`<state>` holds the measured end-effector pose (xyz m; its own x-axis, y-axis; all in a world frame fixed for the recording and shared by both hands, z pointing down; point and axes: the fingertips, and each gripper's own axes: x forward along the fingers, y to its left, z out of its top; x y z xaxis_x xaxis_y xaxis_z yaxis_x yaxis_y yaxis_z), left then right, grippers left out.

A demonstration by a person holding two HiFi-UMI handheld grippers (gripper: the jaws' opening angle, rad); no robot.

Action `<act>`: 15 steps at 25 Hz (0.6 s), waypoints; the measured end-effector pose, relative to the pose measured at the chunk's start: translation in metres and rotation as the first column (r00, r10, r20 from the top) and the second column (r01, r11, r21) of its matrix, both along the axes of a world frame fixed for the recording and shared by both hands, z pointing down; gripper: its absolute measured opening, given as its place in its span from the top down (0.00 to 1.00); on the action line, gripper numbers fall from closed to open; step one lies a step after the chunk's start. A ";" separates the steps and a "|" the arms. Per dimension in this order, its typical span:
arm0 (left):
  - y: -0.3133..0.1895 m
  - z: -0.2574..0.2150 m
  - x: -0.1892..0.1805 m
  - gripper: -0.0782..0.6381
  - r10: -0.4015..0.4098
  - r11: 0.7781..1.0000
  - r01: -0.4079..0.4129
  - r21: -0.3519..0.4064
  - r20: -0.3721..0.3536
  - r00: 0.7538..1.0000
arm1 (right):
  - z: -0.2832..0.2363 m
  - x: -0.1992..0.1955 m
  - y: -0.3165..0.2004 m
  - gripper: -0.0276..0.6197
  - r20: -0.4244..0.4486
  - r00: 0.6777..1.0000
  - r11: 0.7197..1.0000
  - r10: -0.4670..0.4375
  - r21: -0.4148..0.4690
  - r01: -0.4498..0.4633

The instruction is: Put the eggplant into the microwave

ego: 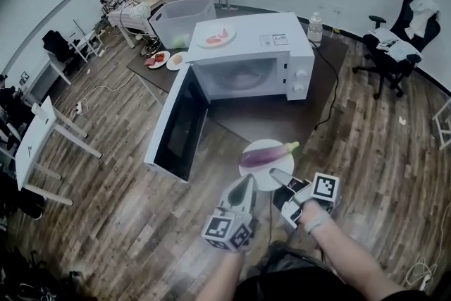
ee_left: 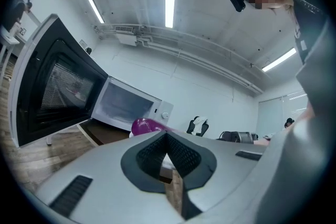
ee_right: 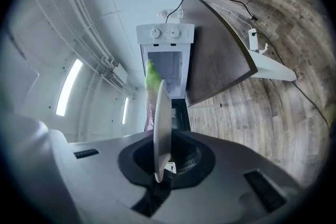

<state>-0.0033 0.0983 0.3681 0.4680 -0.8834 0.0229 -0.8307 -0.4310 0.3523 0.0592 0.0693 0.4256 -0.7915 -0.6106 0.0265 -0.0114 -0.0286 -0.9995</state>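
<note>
A purple eggplant (ego: 264, 156) with a green stem lies on a white plate (ego: 262, 146), carried in the air in front of the table. My right gripper (ego: 276, 174) is shut on the plate's near rim; in the right gripper view the plate (ee_right: 161, 123) stands edge-on between the pads of that gripper (ee_right: 160, 165). My left gripper (ego: 246, 182) is shut, its tip at the plate's left edge, and the eggplant (ee_left: 144, 126) shows just above that gripper (ee_left: 167, 139). Ahead stands the white microwave (ego: 246, 53) with its door (ego: 180, 125) swung open to the left.
The microwave sits on a dark table (ego: 282, 116). A plate of red food (ego: 215, 35) rests on top of it. Behind are a clear bin (ego: 182, 20), two food plates (ego: 158, 58) and a water bottle (ego: 315, 28). An office chair (ego: 402, 39) stands right, white tables (ego: 42, 137) left.
</note>
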 end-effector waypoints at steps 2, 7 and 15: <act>-0.009 0.002 0.001 0.89 -0.002 1.000 0.002 -0.002 0.009 1.000 | 0.002 0.000 -0.011 0.94 -0.001 1.000 1.000 -0.011 -0.002 0.011; -0.028 0.004 0.007 0.89 -0.012 1.000 0.012 0.004 0.027 1.000 | 0.003 0.000 -0.033 0.94 0.004 0.999 0.999 -0.042 -0.003 0.042; -0.048 0.010 0.009 0.89 -0.036 0.999 0.036 0.001 0.013 0.999 | 0.009 0.001 -0.064 0.94 0.009 0.998 0.998 -0.056 -0.005 0.056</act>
